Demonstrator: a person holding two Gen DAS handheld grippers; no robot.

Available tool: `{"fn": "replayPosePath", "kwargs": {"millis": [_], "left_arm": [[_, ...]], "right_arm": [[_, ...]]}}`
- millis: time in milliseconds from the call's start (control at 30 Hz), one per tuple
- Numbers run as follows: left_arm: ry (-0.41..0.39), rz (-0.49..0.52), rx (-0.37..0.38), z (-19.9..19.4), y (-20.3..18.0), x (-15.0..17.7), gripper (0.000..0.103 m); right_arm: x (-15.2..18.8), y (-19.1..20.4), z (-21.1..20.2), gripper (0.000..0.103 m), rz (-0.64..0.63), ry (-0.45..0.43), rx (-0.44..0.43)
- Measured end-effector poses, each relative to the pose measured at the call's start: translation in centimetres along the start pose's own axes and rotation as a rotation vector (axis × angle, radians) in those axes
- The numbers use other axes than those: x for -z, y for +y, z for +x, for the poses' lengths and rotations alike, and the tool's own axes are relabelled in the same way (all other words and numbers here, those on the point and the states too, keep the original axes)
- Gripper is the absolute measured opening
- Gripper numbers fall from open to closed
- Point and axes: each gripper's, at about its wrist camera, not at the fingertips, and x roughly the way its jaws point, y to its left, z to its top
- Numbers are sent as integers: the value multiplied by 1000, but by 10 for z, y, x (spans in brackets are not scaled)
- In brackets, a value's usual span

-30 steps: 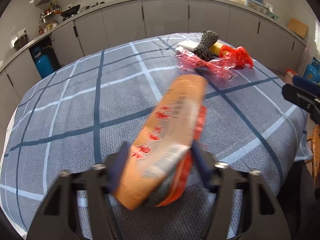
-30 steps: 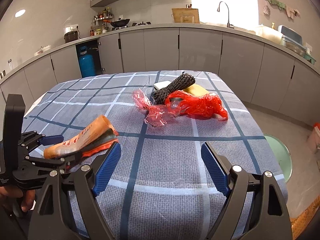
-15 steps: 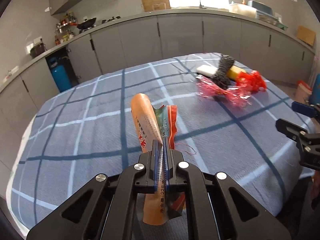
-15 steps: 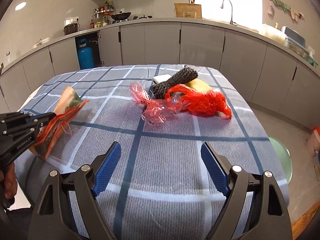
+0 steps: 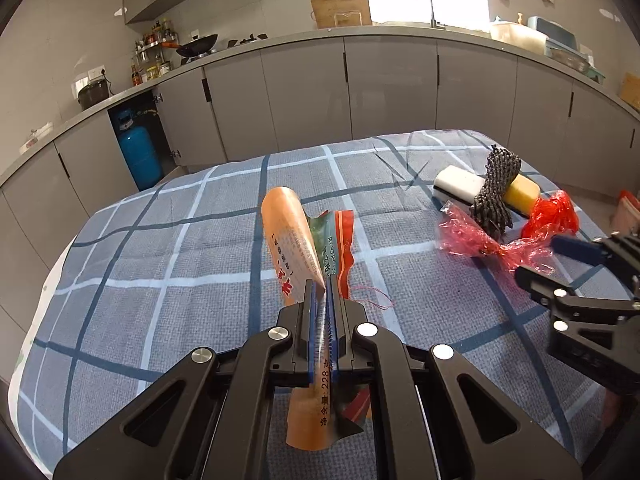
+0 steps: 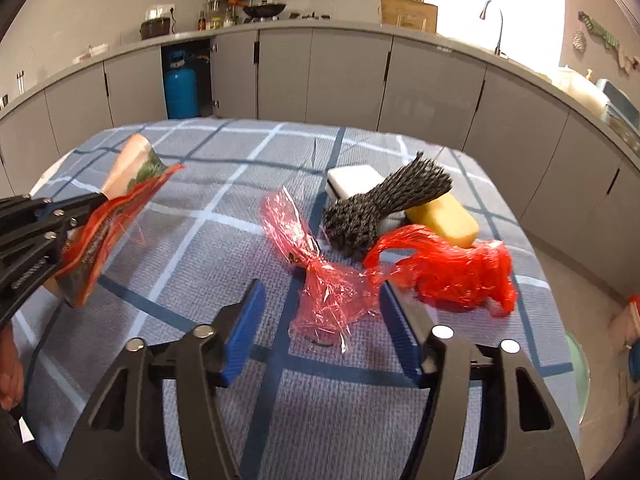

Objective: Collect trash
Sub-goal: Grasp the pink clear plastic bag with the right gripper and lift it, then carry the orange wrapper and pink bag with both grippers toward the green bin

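Left gripper point(image 5: 323, 304) pinches orange snack wrapper point(image 5: 294, 248), lifted off checked tablecloth point(image 5: 168, 264). Right gripper point(image 6: 322, 322) closing, jaws straddling pink cellophane point(image 6: 320, 276) on tablecloth, not pressing; red plastic bag point(image 6: 452, 272) just beside cellophane.

Orange wrapper point(image 5: 289, 248), blue-checked tablecloth point(image 5: 192, 272) (white lines), red bag point(image 6: 460, 272)

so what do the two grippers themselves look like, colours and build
Both match: the left gripper and right gripper have matte black angular linkage arms with triangular cut-outs, round silver pivot bolts, and flat blue ribbed pads lining the inside of each finger. No cables show. Seen side-on in the right wrist view, the left one carries small pale lettering, too blurred to read.
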Motion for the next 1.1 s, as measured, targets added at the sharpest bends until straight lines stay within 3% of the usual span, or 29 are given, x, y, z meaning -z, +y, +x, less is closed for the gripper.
{"fn": "replayPosePath", "kwargs": {"millis": [100, 300, 700, 1100], "left_arm": [[4, 2, 10, 4, -1, 1, 6], [9, 1, 16, 6, -2, 2, 6], [-60, 25, 16, -30, -15, -14, 6], [-147, 98, 56, -71, -61, -34, 6]], "right_arm": [[8, 0, 15, 32, 7, 56, -9], [14, 0, 13, 16, 36, 59, -34], [28, -5, -49, 14, 121, -57, -86], [34, -50, -106, 14, 227, -171, -54]]}}
